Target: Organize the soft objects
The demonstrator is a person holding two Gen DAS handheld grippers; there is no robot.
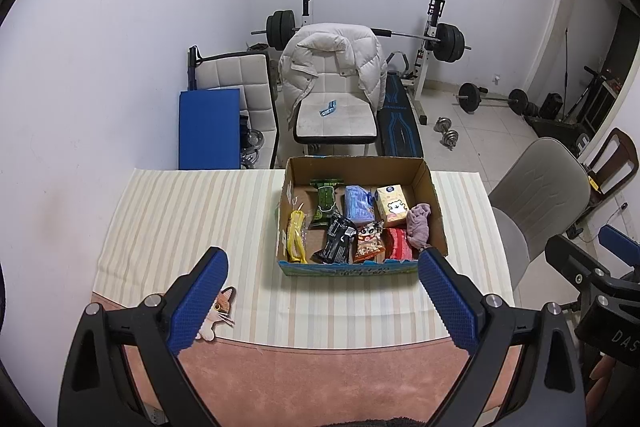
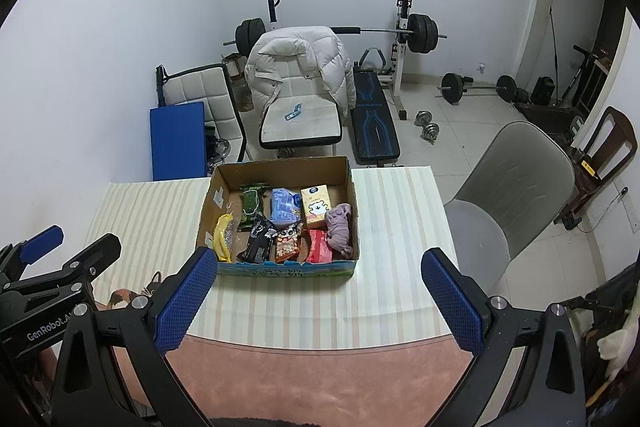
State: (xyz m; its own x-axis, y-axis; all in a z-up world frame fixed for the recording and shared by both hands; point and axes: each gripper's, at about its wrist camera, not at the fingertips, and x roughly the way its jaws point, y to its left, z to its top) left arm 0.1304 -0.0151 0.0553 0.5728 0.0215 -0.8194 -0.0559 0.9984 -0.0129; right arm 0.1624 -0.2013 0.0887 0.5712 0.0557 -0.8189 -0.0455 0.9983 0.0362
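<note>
A cardboard box [image 1: 436, 203] [image 2: 354, 195] stands on the striped tablecloth and holds several soft packs: a yellow pack [image 1: 296, 235], a green pack [image 1: 326, 201], a blue pack [image 1: 358, 203], a tissue pack with a bear [image 1: 394, 205], a black pack [image 1: 338, 239], a cartoon snack bag [image 1: 368, 241], a red pack [image 1: 400, 243] and a mauve cloth [image 1: 419, 225] [image 2: 339, 227]. My left gripper [image 1: 322, 301] is open and empty, near the table's front edge before the box. My right gripper [image 2: 318, 297] is open and empty, also in front of the box.
A cat-shaped mat [image 1: 218, 311] lies at the front left of the striped tablecloth [image 1: 192, 219]. A grey chair [image 2: 516, 179] stands to the right of the table. Beyond it are a chair with a white jacket [image 1: 332, 67], a blue mat [image 1: 208, 127] and a weight bench.
</note>
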